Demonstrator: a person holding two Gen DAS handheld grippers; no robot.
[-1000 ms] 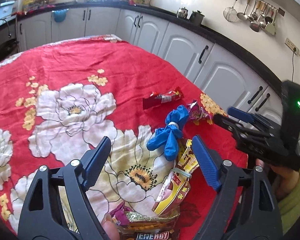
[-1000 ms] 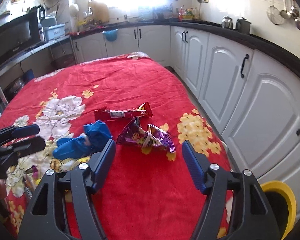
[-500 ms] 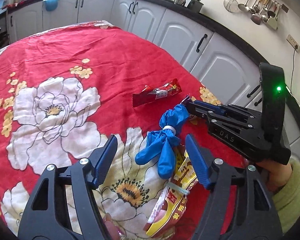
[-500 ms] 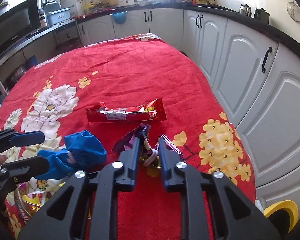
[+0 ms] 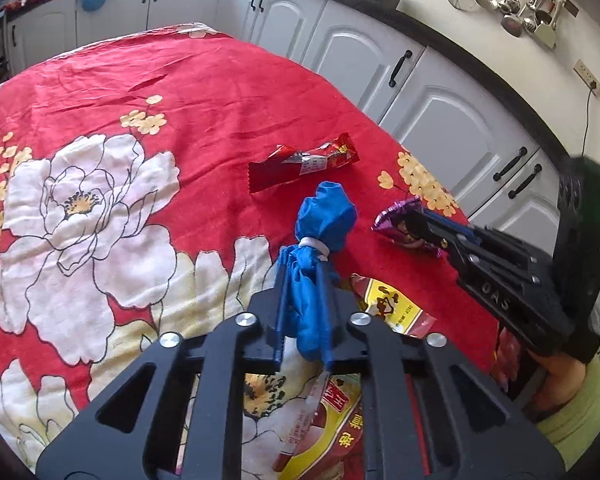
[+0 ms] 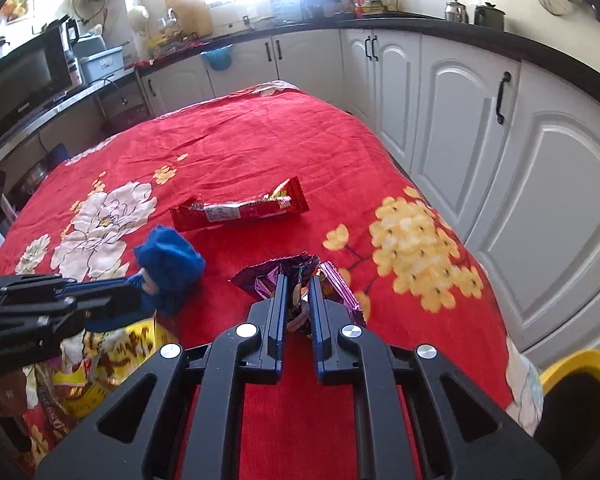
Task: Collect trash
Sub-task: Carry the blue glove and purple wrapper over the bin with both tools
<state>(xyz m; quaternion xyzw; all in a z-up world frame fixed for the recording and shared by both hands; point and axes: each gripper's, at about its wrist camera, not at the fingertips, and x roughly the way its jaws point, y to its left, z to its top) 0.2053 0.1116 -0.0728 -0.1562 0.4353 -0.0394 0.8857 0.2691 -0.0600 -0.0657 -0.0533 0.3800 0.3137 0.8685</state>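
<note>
A blue rubber-banded glove bundle (image 5: pixel 326 216) (image 6: pixel 168 258) lies on the red flowered tablecloth (image 5: pixel 180 92). My left gripper (image 5: pixel 300 280) (image 6: pixel 112 300) has its jaws closing, the pads pressing on the bundle's lower end. To its right a crumpled purple wrapper (image 5: pixel 390 220) (image 6: pixel 260 280) is pinched by my right gripper (image 6: pixel 298 286) (image 5: pixel 414 220), whose jaws are closing on it. A red snack wrapper (image 5: pixel 304 160) (image 6: pixel 240 212) lies loose farther back.
Yellow-and-red snack packets (image 5: pixel 388 304) (image 6: pixel 100 344) lie under and beside the left gripper. White cabinets (image 6: pixel 460 128) run close along the table's right edge. A yellow-rimmed bin (image 6: pixel 580 364) stands on the floor at the near right corner.
Both grippers went from wide open to closed: the right one dropped onto the purple wrapper first, then the left one moved forward and down and closed on the blue bundle.
</note>
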